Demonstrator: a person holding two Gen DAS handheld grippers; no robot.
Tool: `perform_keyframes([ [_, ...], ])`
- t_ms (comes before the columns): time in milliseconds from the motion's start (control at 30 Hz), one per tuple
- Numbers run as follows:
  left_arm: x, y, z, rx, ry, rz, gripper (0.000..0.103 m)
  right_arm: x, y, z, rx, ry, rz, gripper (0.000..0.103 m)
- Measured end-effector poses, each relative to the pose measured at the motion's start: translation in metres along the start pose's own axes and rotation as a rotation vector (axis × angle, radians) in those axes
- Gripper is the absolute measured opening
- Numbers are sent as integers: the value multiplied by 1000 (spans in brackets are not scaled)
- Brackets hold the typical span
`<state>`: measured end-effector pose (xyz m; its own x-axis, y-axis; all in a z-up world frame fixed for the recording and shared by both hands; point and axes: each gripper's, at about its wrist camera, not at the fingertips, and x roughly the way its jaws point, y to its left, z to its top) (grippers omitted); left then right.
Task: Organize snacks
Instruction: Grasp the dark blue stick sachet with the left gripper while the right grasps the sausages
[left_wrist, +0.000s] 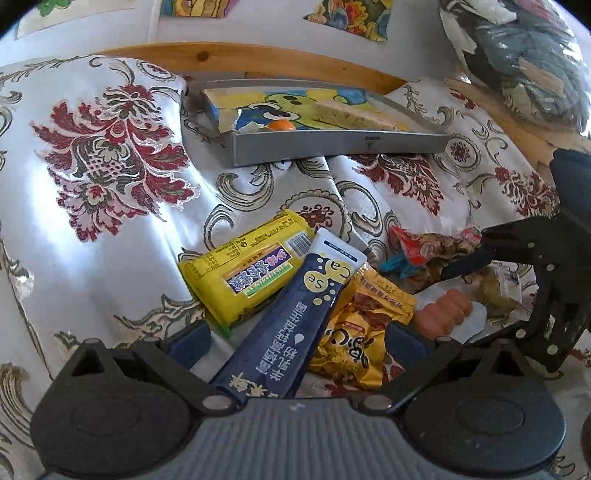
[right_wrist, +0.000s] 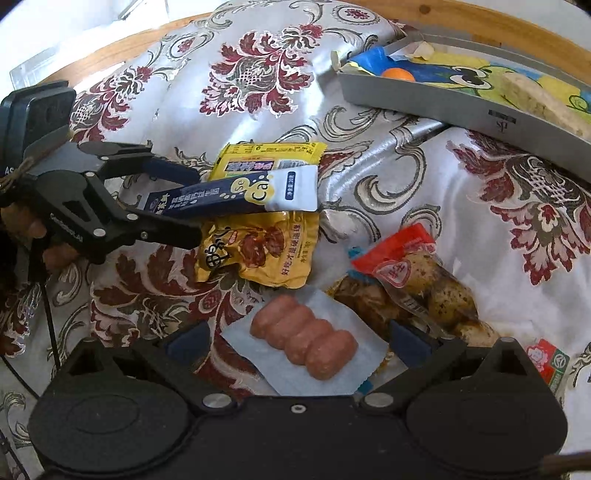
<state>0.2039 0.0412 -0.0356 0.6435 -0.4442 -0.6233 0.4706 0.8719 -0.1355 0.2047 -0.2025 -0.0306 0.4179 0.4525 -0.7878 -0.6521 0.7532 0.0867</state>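
Snacks lie scattered on the flowered cloth (right_wrist: 258, 85), short of the grey tray (left_wrist: 332, 147) at the back. The left gripper (right_wrist: 192, 206) has its jaws spread wide either side of the navy stick pack (left_wrist: 291, 317), not yet pinching it; that pack looks light, slick and bendy, so mid-length seems the safest hold. The right gripper (right_wrist: 299, 339) hovers, jaws wide, over the sausage pack (right_wrist: 304, 349), which looks soft and squashy in smooth film. The yellow pouch (right_wrist: 258, 251) would likely crinkle and slide.

A shiny floral cloth (left_wrist: 110, 155) drapes a wooden table (left_wrist: 207, 57), lit brightly by daylight.
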Motion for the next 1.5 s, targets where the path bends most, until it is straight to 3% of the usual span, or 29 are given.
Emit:
perform_keyframes([
  [333, -2, -7, 9, 3, 82, -17, 81, -9, 14, -11, 3, 6, 5, 101],
  [500, -1, -16, 10, 32, 132, -32, 62, -18, 18, -13, 51, -7, 13, 101],
  [667, 0, -23, 11, 41, 191, -24, 54, -28, 25, -19, 72, -7, 22, 101],
  [833, 2, -24, 9, 14, 237, -45, 54, -33, 36, -21, 51, 3, 34, 99],
  [1100, 7, -28, 3, 22, 226, -18, 54, -28, 23, -14, 80, -47, -55, 99],
  [1267, 9, -32, 1, 42, 214, -9, 55, -10, 27, -8, 42, -26, -48, 99],
  [1500, 9, -31, 2, 6, 198, -9, 59, 1, 39, -12, 15, 5, -62, 82],
])
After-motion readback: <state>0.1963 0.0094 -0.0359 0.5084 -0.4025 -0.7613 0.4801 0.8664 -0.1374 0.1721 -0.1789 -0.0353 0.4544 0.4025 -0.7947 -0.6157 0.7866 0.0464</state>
